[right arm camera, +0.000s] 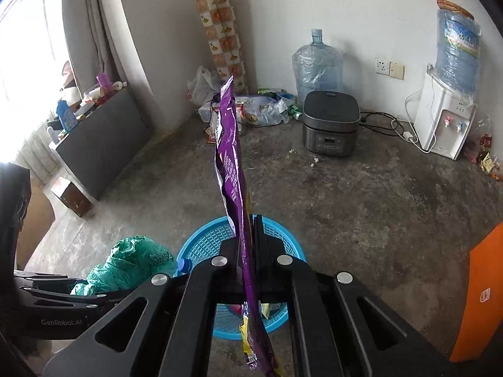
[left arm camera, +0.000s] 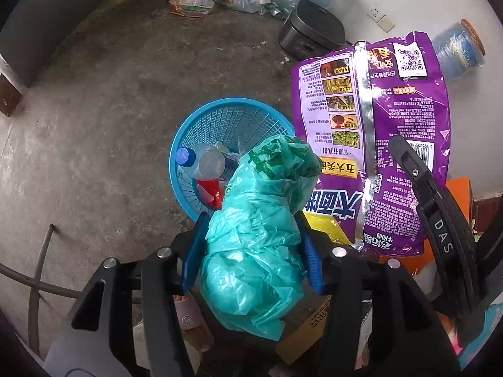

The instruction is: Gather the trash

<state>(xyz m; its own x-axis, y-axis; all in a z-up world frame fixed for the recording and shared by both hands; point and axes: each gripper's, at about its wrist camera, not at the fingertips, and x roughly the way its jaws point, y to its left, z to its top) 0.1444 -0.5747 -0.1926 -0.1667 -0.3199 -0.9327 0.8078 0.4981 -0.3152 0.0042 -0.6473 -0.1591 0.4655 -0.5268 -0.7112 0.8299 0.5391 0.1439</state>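
My left gripper (left arm camera: pixel 251 245) is shut on a crumpled green plastic bag (left arm camera: pixel 264 220), held just above the near rim of a blue mesh basket (left arm camera: pixel 220 122) on the concrete floor. The basket holds a clear bottle with a blue cap (left arm camera: pixel 204 160) and a red wrapper (left arm camera: pixel 210 191). My right gripper (right arm camera: pixel 245 229) is shut on a large purple snack bag (right arm camera: pixel 231 163), held edge-on over the basket (right arm camera: pixel 204 245). The purple bag also shows in the left wrist view (left arm camera: pixel 371 144), to the right of the green bag. The green bag shows in the right wrist view (right arm camera: pixel 132 264).
More litter (right arm camera: pixel 254 110) lies along the far wall beside a large water jug (right arm camera: pixel 317 66) and a dark rice cooker (right arm camera: pixel 330 122). A water dispenser (right arm camera: pixel 443 119) stands at right with cables on the floor. A low grey table (right arm camera: pixel 97 138) is at left. An orange box (right arm camera: pixel 481 295) is near right.
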